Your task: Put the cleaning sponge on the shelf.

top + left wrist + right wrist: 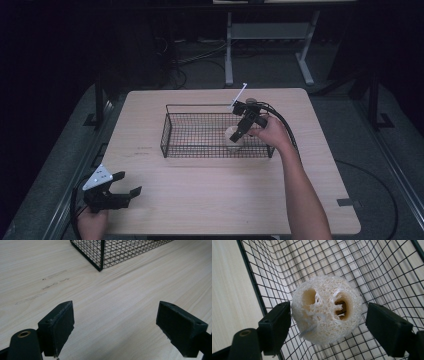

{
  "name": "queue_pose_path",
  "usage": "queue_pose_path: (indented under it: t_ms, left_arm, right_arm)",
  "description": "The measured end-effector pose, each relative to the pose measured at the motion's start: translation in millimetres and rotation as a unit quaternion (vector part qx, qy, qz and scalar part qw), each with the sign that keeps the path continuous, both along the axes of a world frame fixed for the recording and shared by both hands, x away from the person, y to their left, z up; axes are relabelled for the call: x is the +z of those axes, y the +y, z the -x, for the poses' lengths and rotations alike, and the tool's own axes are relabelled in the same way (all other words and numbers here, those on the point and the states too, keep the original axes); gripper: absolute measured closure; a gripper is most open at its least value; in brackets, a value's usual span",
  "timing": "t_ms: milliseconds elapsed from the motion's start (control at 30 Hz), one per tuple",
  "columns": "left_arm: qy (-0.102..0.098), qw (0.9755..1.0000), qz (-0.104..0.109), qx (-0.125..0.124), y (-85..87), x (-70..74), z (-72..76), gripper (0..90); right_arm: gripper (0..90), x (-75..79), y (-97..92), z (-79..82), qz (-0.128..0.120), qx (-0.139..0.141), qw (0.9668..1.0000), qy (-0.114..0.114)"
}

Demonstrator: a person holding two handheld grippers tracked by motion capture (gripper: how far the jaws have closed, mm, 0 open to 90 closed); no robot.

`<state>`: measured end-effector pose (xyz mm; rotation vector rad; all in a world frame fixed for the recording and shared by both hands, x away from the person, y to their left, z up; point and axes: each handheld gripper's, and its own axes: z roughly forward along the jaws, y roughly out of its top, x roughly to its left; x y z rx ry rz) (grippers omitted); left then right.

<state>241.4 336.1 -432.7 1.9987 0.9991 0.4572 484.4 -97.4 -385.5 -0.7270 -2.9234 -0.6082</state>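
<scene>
**Loofah going into the wire basket**

The right gripper (239,134) is reaching down into the near right end of the black wire basket (172,131), and the pale loofah slice (325,308) is sitting between its jaws on the mesh floor. Those jaws are standing spread: one pad is lying just at the loofah's edge, possibly brushing it, while the other is clearly apart, so the piece looks released rather than pinched. This reads as the drop-off step. The next move is calling for a straight lift out of the basket, keeping clear of the rim wire. The left gripper (122,191) is waiting at the table's (200,200) near left corner, jaws wide apart over bare wood.
</scene>
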Motion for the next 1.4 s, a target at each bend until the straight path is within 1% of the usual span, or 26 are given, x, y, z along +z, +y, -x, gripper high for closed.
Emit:
queue_pose_path:
  t_ms: [300, 433, 600, 833, 967, 1100, 1200, 1400]
  left_arm:
    - [0.001, 1.0, 0.001, 0.002, -0.3, -0.6, -0.1, 13.7]
    - [0.0, 1.0, -0.002, 0.003, 0.3, 0.2, -0.3, 13.7]
    - [0.001, 1.0, 0.001, 0.005, 0.9, -0.4, 0.0, 13.7]
    - [0.0, 1.0, 0.0, 0.007, 0.9, -0.6, -0.4, 13.7]
    - [0.0, 1.0, -0.001, 0.005, 0.8, -0.7, -0.7, 13.7]
    - [0.0, 1.0, -0.002, 0.003, 0.6, -0.9, 0.2, 13.7]
    - [0.001, 1.0, 0.001, 0.005, 1.6, -0.2, 0.7, 13.7]
    - [-0.001, 1.0, 0.0, 0.003, 1.3, -0.3, 1.5, 13.7]
  right_arm:
    - [18.4, 4.4, -3.5, 0.1, -0.005, -0.004, 1.0, -0.005]
    - [18.4, 7.2, -3.8, 1.0, -0.015, -0.003, 0.9999, -0.005]
    - [17.0, 12.0, -3.0, 2.2, -0.021, -0.004, 0.9997, -0.012]
    - [16.1, 14.2, -5.8, 2.2, -0.025, -0.008, 0.9996, -0.008]
    - [16.1, 17.4, -7.4, 4.3, -0.027, -0.009, 0.9996, -0.008]
    - [16.1, 22.4, -8.7, 6.9, -0.029, -0.01, 0.9994, -0.017]
    - [16.1, 25.6, -9.4, 9.4, -0.03, -0.012, 0.9993, -0.017]
    - [16.1, 34.6, -11.4, 16.1, -0.041, -0.009, 0.9989, -0.021]
